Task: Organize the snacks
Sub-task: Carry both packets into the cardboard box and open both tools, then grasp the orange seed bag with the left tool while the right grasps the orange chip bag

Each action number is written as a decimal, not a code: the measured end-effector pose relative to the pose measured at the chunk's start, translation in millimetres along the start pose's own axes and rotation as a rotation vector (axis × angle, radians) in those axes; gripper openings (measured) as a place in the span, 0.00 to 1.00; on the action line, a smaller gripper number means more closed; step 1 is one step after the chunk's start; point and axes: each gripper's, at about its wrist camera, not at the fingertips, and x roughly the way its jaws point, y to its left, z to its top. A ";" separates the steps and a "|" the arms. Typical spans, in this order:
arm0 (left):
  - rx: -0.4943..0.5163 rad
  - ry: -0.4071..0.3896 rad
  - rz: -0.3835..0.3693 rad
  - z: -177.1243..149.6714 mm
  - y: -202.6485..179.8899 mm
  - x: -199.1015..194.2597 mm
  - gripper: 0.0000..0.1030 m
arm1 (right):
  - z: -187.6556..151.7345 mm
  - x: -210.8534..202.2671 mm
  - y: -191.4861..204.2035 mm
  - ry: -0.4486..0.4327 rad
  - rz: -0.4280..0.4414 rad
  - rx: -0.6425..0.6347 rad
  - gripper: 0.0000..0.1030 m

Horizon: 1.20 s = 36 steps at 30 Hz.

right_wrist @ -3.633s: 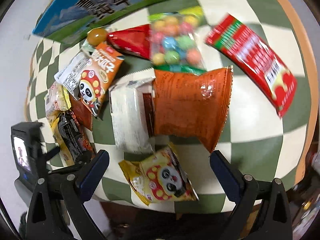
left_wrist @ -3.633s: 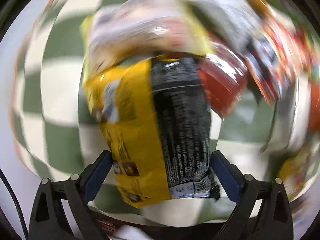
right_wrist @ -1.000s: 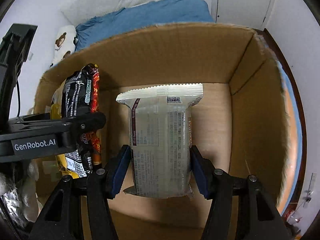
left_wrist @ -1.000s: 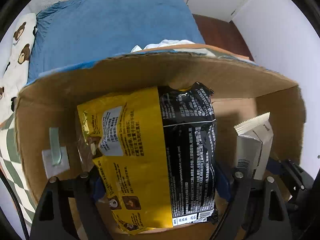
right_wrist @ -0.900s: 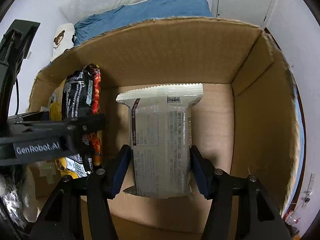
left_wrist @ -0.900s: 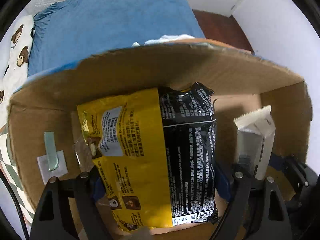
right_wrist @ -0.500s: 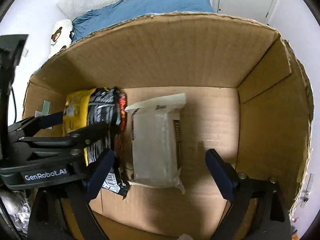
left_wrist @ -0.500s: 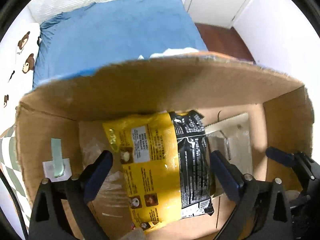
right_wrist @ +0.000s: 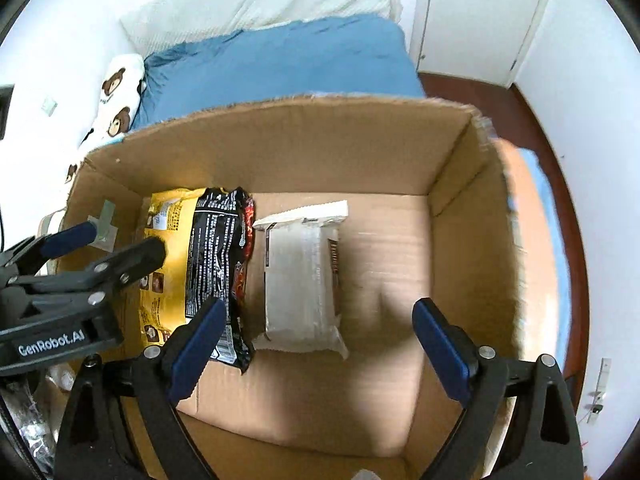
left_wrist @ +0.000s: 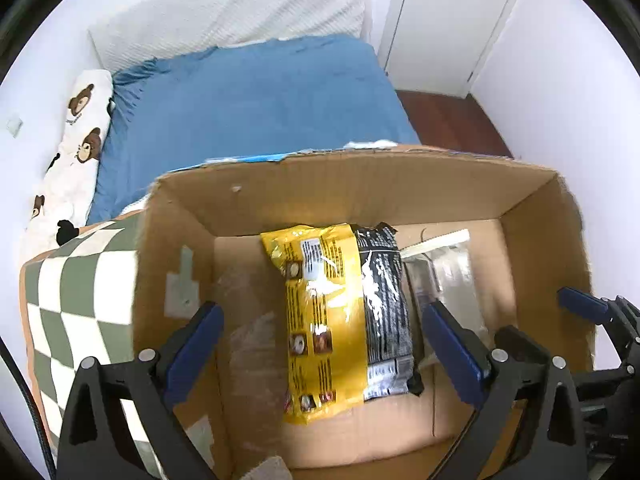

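I had one open brown cardboard box [left_wrist: 360,192] under both cameras, and I use it as my landmark. Inside it I counted three snack packets lying flat on its floor: one yellow foil packet [left_wrist: 320,320] nearest the box's left wall, one black foil packet with red print [left_wrist: 384,308] touching its right edge, and one pale, silvery-white packet with a serrated top seam [right_wrist: 302,276] just beside the black one, toward the box's middle. The right half of the box floor was bare cardboard.

My left tongs [left_wrist: 320,344] were opening above the yellow and black packets, their blue pads well clear of both, nothing grasped. My right tongs [right_wrist: 316,344] were opening too, above the pale packet, which lay on the box floor free of the pads.

In the left wrist view, the pale packet was partly hidden behind a pad of the left tongs and blurred, so I could not read its print. The right tongs showed there only as a cut-off piece at the box's right wall. Left of the box, one corner of a green-and-white checked cloth [left_wrist: 80,280] on the desk was visible. Beyond the box's far wall lay one bed with a blue sheet [left_wrist: 256,100] and one white bear-print pillow [left_wrist: 80,128].
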 end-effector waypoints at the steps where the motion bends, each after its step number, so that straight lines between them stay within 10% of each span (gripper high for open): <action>1: 0.001 -0.010 0.002 -3.8 -1.0 -4.3 0.99 | -4.9 -15.1 6.6 -0.013 -0.010 0.001 0.93; 22: -0.061 -0.139 -0.020 -117.8 -7.1 -122.3 0.99 | -121.5 -165.1 14.3 -0.196 0.028 0.059 0.93; 28: 0.054 -0.072 0.069 -178.2 -17.3 -109.8 0.99 | -181.0 -154.6 12.8 -0.080 0.105 0.113 0.93; 36: 0.375 0.218 0.217 -251.0 -40.1 5.7 0.99 | -278.6 -80.4 -16.7 0.173 0.219 0.368 0.93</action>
